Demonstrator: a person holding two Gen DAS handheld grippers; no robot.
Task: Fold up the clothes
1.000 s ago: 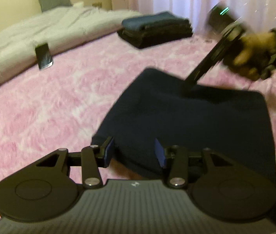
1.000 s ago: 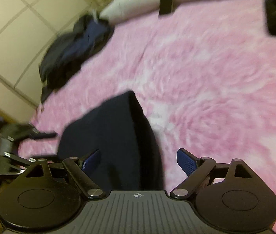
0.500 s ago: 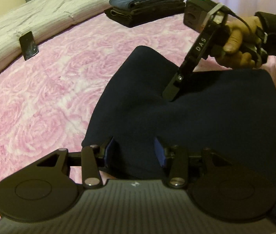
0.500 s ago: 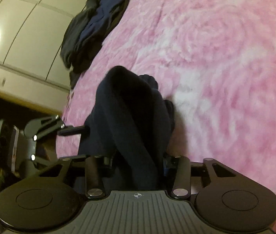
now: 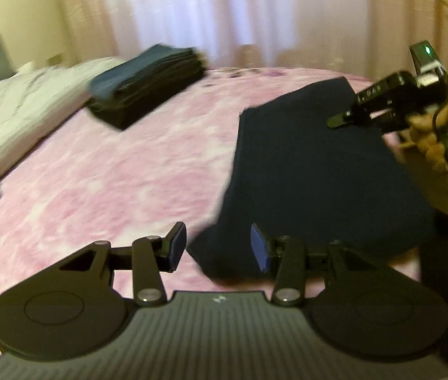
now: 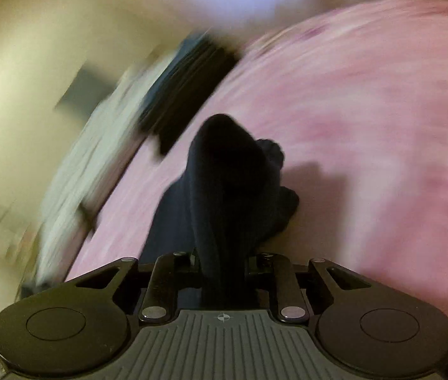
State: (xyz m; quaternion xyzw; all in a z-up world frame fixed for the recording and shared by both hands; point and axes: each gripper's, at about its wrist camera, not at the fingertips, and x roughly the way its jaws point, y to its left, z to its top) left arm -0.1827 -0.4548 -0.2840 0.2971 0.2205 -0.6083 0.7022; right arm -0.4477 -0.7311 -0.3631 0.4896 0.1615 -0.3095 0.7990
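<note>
Two claws — right claw point(image 6: 222, 264) clenched on navy garment point(image 5: 312, 171); left claw point(image 5: 219, 247) seemingly released, empty.

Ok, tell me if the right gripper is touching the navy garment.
Touching. The right wrist view shows the right gripper shut on a bunched fold of the navy garment, the cloth running between its fingers with no gap.

On the bed point(image 5: 103, 171) before you, a garment point(image 5: 312, 171) lies right; a folded stack point(image 5: 148, 85) sits behind, left
</note>
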